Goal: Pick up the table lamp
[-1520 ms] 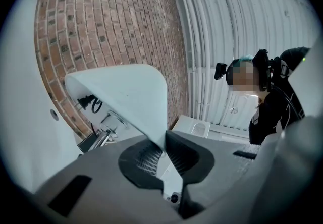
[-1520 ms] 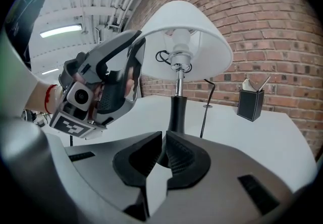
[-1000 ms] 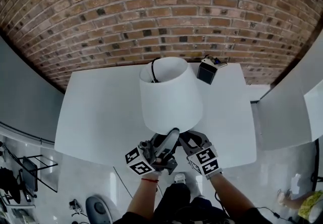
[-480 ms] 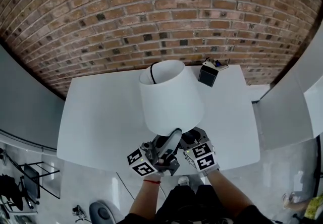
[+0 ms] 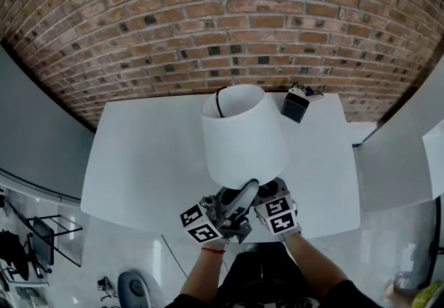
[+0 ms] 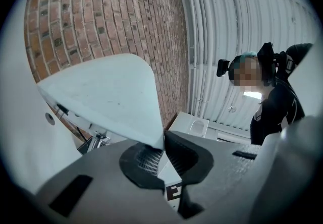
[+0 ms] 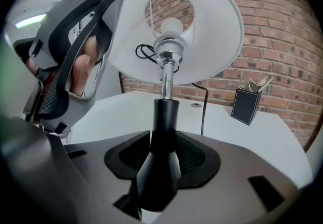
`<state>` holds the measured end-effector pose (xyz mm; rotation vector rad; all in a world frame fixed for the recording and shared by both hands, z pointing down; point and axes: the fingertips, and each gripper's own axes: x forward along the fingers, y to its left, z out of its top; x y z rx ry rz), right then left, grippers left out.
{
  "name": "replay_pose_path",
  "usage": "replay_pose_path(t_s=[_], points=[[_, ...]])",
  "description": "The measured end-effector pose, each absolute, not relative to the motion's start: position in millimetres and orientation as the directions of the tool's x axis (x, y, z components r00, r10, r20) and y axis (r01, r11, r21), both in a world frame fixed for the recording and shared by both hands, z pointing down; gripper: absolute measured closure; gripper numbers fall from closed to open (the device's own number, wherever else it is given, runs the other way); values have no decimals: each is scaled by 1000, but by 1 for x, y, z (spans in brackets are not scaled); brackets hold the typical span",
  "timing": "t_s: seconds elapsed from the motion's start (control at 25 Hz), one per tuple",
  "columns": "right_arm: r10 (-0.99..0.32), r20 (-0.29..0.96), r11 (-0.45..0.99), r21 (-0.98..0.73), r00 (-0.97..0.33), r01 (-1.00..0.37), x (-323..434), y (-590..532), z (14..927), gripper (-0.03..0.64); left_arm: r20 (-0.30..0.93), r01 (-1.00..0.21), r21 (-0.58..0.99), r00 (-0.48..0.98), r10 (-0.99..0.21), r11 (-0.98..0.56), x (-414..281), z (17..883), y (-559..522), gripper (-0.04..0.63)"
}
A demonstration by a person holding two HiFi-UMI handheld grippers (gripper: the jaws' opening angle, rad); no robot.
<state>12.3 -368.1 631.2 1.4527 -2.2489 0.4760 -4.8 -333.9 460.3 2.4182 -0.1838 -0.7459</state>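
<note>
The table lamp has a white shade (image 5: 243, 133), a chrome neck and a black stem (image 7: 164, 117), and stands on the white table (image 5: 152, 154). My left gripper (image 6: 162, 153) is shut on the lower rim of the shade (image 6: 106, 97), at the near side. My right gripper (image 7: 164, 155) reaches in under the shade with its jaws wide. The black stem stands between the pads (image 7: 199, 160), and I see no squeeze on it. In the head view the right gripper's marker cube (image 5: 279, 215) shows, while its tips are hidden under the shade.
A small black box (image 5: 300, 105) holding bits of paper stands at the table's far right. The lamp's black cord (image 7: 203, 112) runs down behind the stem to a hole in the table. A brick wall (image 5: 222, 29) backs the table.
My right gripper has slid a little further in under the shade toward the stem. The left gripper keeps its hold on the shade's rim.
</note>
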Motion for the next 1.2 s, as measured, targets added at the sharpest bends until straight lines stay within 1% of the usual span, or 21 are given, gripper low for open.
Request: replay_pose_path(t_s=[0.24, 0.6, 0.84, 1.2], points=[[-762, 525, 410, -64, -380, -910, 11, -369, 632, 463, -464, 38, 590, 833, -300, -807, -5, 459, -336, 578], [-768, 496, 425, -78, -405, -902, 16, -369, 635, 466, -445, 14, 599, 837, -318, -801, -1, 458, -337, 578], [-780, 446, 445, -97, -438, -890, 6, -370, 620, 468, -435, -15, 585, 838, -330, -811, -6, 446, -337, 580], [-797, 371, 487, -72, -477, -870, -3, -388, 582, 469, -451, -63, 536, 822, -349, -842, -12, 410, -347, 580]])
